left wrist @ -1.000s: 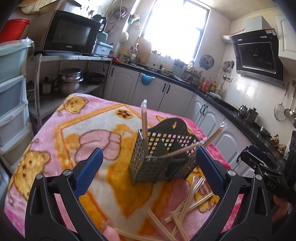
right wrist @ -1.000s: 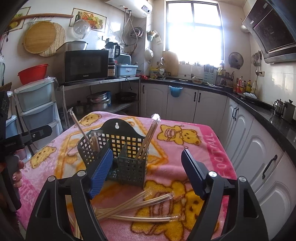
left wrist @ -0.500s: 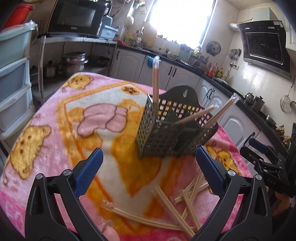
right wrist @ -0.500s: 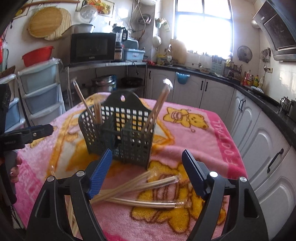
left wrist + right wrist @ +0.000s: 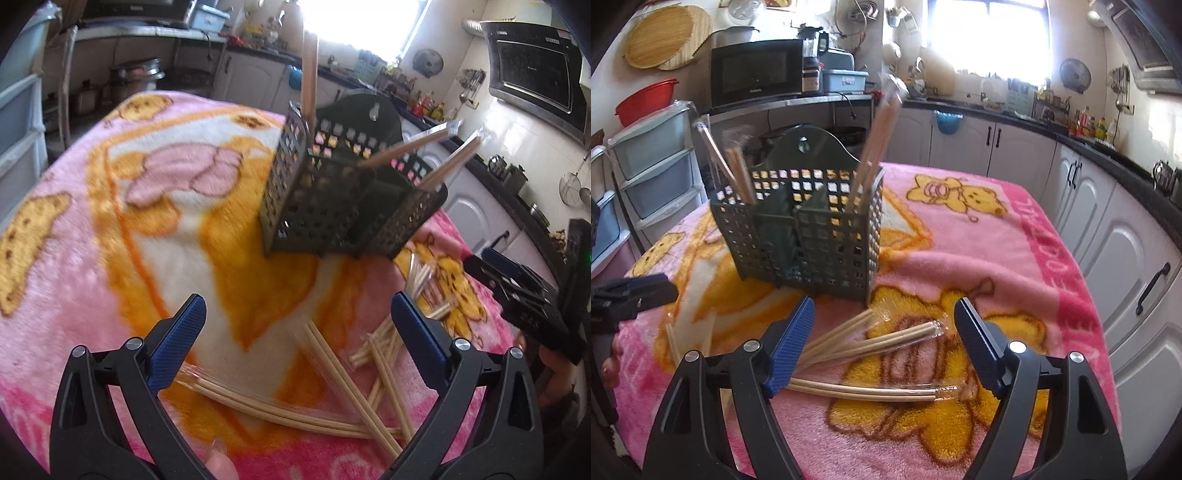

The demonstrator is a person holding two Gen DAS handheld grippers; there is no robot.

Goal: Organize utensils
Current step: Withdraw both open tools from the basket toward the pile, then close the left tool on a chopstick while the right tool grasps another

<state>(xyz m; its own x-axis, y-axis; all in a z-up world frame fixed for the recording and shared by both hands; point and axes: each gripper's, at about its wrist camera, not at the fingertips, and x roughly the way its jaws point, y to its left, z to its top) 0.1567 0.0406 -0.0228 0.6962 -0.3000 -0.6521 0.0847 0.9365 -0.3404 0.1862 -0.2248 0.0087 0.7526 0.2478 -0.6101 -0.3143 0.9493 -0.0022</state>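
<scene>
On pink blanket (image 5: 74,240), left-cam view: left tongs (image 5: 297,332) wide apart, empty, above wrapped chopsticks (image 5: 280,406) lying near; basket (image 5: 343,195) farther off, some pairs already in it. Step looks like reach-to-pick; next needs lowering + closing on one pair.

Right cam: right tongs (image 5: 884,341) also apart, empty; chopsticks (image 5: 871,339) between its fingers, basket (image 5: 809,229) just beyond.

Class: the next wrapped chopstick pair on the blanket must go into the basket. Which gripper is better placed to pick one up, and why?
Probably the right gripper: it is open, with wrapped chopsticks lying between its fingers, close to the basket. The left gripper, also open, has bare blanket ahead.
</scene>
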